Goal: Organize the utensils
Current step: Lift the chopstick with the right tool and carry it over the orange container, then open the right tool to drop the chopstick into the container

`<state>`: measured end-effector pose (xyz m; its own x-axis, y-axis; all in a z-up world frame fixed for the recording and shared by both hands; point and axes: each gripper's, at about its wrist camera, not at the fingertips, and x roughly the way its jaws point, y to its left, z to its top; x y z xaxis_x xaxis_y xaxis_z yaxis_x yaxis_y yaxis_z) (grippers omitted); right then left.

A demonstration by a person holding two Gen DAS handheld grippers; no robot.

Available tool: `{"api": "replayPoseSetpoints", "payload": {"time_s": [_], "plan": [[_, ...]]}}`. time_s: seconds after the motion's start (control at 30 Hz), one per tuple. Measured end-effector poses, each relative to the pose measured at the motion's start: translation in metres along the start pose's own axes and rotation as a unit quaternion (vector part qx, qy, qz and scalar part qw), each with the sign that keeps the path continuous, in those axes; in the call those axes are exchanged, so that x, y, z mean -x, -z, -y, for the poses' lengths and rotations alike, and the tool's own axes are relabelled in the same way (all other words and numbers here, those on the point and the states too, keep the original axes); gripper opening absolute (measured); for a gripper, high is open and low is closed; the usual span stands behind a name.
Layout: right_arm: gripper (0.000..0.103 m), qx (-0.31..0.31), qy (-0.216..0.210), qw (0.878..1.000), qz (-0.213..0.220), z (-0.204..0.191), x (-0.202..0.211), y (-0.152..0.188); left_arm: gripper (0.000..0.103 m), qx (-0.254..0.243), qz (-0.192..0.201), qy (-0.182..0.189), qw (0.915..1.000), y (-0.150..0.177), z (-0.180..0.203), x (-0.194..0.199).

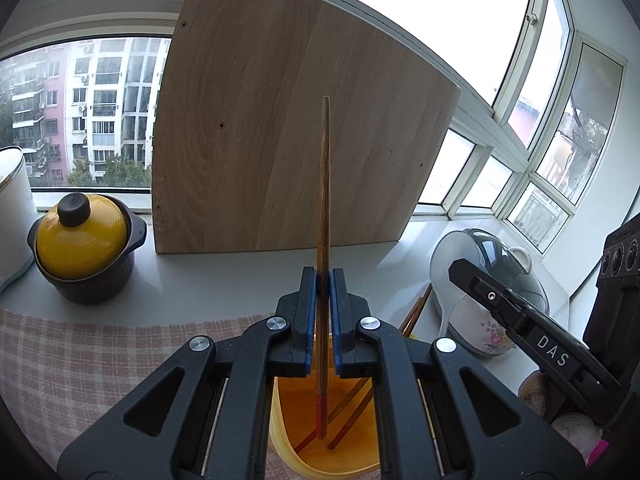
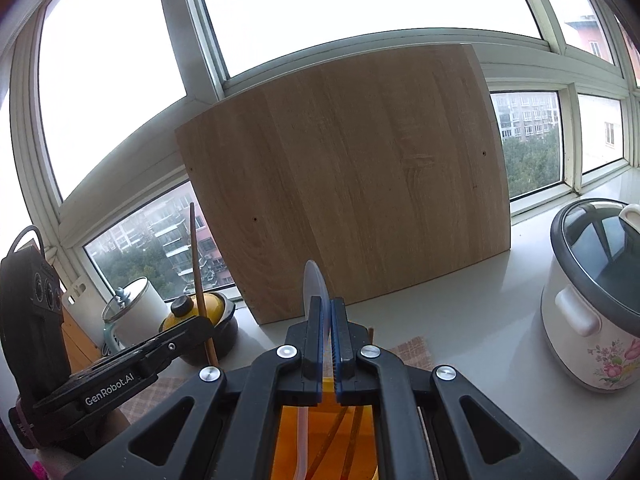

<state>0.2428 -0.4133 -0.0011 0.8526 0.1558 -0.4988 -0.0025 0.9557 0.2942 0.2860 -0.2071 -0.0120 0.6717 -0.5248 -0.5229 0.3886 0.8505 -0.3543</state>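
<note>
The left hand-held gripper (image 1: pixel 324 280) pinches a chopstick (image 1: pixel 323 216) upright, its red end hanging inside the yellow holder (image 1: pixel 280 432) among others already there. The right hand-held gripper (image 2: pixel 328 312) is closed on a pale spoon (image 2: pixel 313 286), its handle reaching into the same holder. Both sit close over one narrow opening, so they could bump each other or tip the holder. An early release might drop either utensil crooked, snagging the leaning chopsticks.
</note>
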Motion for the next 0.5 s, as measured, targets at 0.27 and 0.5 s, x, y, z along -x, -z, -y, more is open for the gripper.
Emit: {"api": "replayPoseSetpoints", "payload": {"time_s": [0.27,0.5], "plan": [[0.001,0.031,-0.007,0.999,-0.017,-0.003,-0.012,0.018,0.004,-0.005,-0.016,-0.002,0.9999,0.007,-0.003,-0.012],[0.001,0.026,-0.021,0.999,-0.033,0.002,-0.007,0.025,0.004,-0.008,-0.027,0.005,0.9996,0.010,-0.004,-0.017]]}}
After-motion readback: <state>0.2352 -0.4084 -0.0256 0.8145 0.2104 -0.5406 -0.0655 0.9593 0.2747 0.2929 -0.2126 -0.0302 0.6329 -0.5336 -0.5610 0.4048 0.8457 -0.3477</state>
